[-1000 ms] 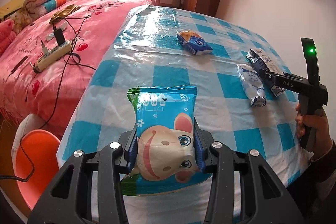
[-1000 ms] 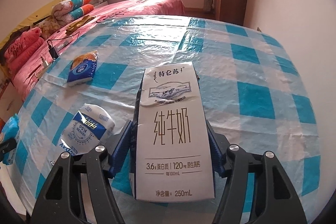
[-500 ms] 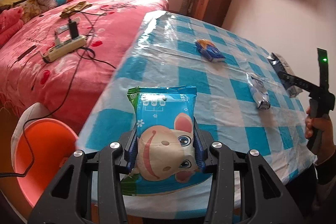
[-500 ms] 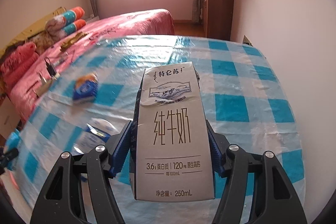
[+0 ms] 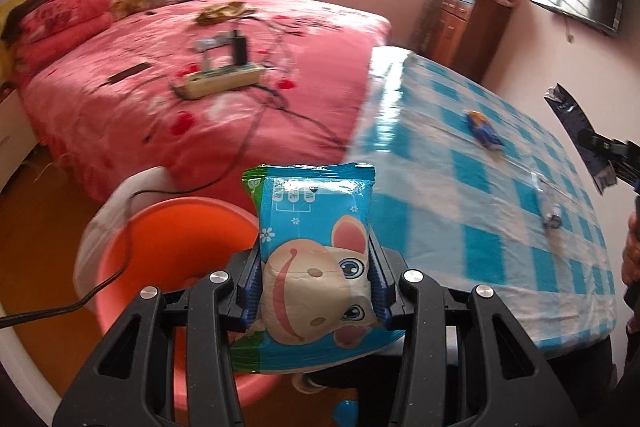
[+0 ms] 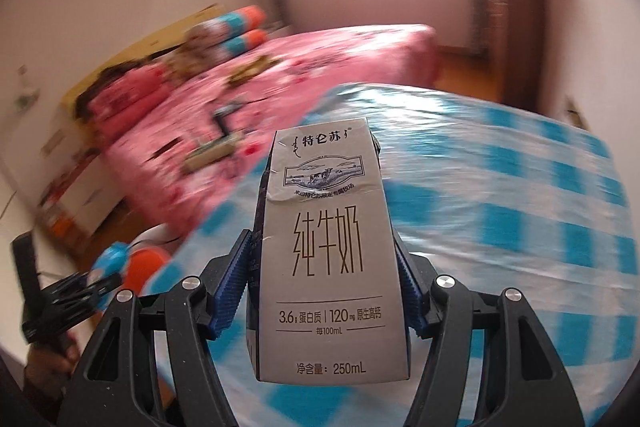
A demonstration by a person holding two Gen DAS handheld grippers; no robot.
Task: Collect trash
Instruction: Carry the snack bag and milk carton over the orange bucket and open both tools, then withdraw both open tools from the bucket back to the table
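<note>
Our left tongs [image 5: 316,291] clamp a glossy, crinkled plastic packet [image 5: 314,251] printed with a cartoon mouse, its blue ribbed pads [image 5: 251,287] pressing both sides; the packet now hangs off the surface [image 5: 472,187], by the rim of a smooth orange bin [image 5: 168,239] with a white liner, where a second ago it sat over the checked cloth. Our right tongs [image 6: 326,287] grip a stiff grey milk carton [image 6: 326,255], slightly dented near its top, held upright above the surface, which is covered by shiny blue-and-white checked plastic. In the left view a small blue wrapper [image 5: 484,129] and a crumpled pouch [image 5: 550,211] lie on that cloth, well apart. A black cable [image 5: 120,267] trails across the bin's mouth (it runs up toward the power strip [image 5: 218,83] on the pink bed [image 5: 120,99]). Both views have swung left since earlier, and the right one is blurred.
</note>
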